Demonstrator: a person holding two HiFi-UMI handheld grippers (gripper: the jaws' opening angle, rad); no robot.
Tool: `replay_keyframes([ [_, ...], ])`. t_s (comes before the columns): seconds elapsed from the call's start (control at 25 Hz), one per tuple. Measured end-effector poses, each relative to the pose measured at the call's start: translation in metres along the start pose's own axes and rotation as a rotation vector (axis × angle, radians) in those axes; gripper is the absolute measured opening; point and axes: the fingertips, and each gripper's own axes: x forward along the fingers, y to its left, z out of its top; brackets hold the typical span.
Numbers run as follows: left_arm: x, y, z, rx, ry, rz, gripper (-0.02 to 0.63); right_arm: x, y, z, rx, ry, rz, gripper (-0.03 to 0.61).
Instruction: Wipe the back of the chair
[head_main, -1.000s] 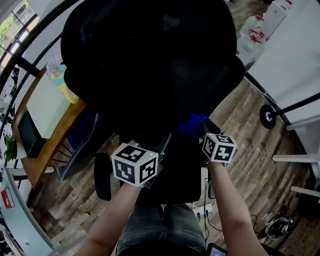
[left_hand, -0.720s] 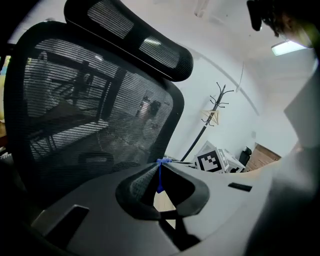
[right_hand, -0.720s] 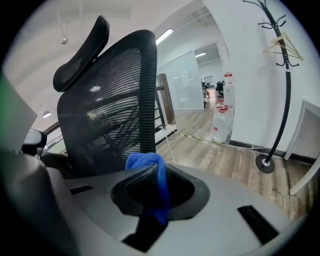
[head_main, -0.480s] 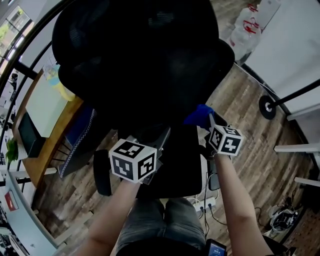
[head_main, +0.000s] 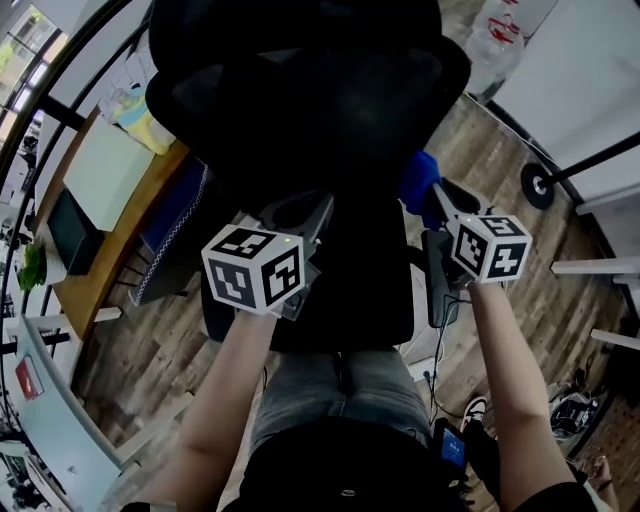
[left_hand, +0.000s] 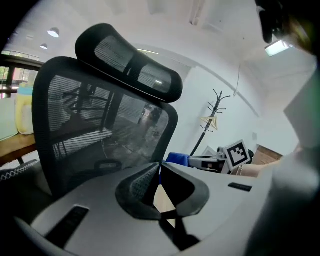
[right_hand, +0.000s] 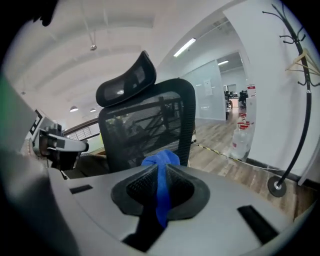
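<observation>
A black mesh-backed office chair (head_main: 300, 90) fills the top of the head view; its back (left_hand: 100, 135) and headrest (left_hand: 130, 62) face me. My right gripper (head_main: 432, 195) is shut on a blue cloth (head_main: 420, 178), which sits near the back's lower right edge; I cannot tell whether they touch. In the right gripper view the cloth (right_hand: 160, 172) is pinched between the jaws of the right gripper (right_hand: 161, 167), with the chair back (right_hand: 145, 127) beyond. My left gripper (head_main: 305, 212) is low behind the back. Its jaws meet at the tips, so the left gripper (left_hand: 159, 167) is shut and holds nothing.
A wooden desk (head_main: 110, 270) with a yellow jug (head_main: 140, 120) stands to the left. Water bottles (head_main: 495, 45) and a white partition (head_main: 580, 80) are at the right, with a coat stand (right_hand: 300, 75) and its round base (head_main: 537, 185). The floor is wood plank.
My right gripper has carried the blue cloth rightward, from the middle of the chair's lower back towards its right edge. The left gripper stays shut and has shifted slightly.
</observation>
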Motion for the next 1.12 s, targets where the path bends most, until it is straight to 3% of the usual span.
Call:
replay_keyframes([
  [0.32, -0.039, -0.010, 0.011, 0.067, -0.026, 0.002, 0.025, -0.040, 0.079, 0.040, -0.051, -0.033, 0.187, 0.061],
  [0.56, -0.061, -0.022, 0.021, 0.071, -0.067, -0.002, 0.025, -0.058, 0.135, 0.064, -0.106, -0.072, 0.289, 0.061],
  [0.84, -0.081, -0.031, 0.041, 0.091, -0.134, -0.025, 0.025, -0.065, 0.174, 0.081, -0.122, -0.116, 0.349, 0.061],
  [1.12, -0.096, -0.033, 0.044, 0.147, -0.118, -0.031, 0.026, -0.075, 0.189, 0.086, -0.154, -0.122, 0.367, 0.061],
])
